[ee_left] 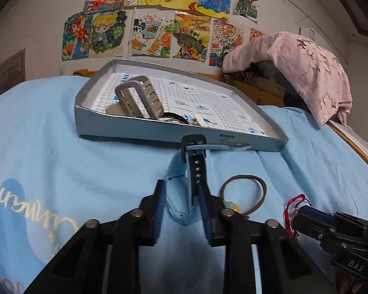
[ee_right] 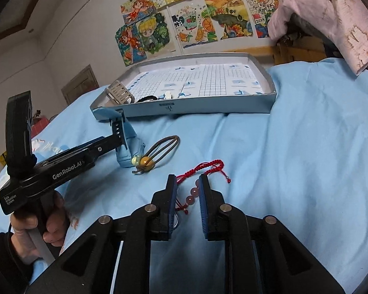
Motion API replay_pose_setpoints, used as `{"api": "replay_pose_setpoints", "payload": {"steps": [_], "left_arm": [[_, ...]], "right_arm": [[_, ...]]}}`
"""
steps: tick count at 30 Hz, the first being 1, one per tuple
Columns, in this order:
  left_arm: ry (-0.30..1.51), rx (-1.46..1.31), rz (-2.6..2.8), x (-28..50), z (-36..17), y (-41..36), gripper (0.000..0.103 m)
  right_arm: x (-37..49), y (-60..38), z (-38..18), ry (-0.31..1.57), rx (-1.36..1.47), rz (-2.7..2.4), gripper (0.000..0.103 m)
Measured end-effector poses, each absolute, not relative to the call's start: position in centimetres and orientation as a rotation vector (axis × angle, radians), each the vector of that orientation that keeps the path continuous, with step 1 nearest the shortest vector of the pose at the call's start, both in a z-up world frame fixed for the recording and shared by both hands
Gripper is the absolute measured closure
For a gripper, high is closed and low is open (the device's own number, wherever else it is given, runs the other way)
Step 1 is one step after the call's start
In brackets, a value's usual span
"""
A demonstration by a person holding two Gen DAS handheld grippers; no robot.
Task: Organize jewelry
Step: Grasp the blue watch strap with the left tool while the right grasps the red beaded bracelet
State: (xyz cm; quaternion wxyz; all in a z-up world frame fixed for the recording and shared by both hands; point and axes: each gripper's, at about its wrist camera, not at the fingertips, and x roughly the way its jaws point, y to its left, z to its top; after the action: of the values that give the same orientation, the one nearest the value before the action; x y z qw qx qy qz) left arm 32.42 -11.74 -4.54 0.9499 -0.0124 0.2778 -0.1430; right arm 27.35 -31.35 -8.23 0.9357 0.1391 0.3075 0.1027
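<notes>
Left claw (ee_left: 181,210) open, jaws apart around blue watch (ee_left: 184,183); not yet clamped. Watch lies on blue bed sheet (ee_left: 85,161), strap long axis pointing away from claw toward grey tray (ee_left: 139,129), buckle end near tray wall. Right claw (ee_right: 187,196) also open, straddling red cord bracelet (ee_right: 208,166) with pink beads. Brown hair tie (ee_right: 164,144) rests between, beside watch. Tray straight ahead of left claw, nearer to it; likely watch goes first.
</notes>
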Motion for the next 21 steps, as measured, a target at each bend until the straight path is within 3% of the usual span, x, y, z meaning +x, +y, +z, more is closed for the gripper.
{"api": "replay_pose_setpoints", "payload": {"steps": [6,21], "left_arm": [[0.564,-0.014,-0.326,32.4,-5.0,-12.3,0.093],[0.602,-0.05,-0.399,33.4,-5.6,-12.3,0.095]], "right_arm": [[27.7,-31.3,-8.8,0.661,0.289,0.21,0.078],[28.7,-31.2,-10.1,0.697,0.326,0.211,0.081]]}}
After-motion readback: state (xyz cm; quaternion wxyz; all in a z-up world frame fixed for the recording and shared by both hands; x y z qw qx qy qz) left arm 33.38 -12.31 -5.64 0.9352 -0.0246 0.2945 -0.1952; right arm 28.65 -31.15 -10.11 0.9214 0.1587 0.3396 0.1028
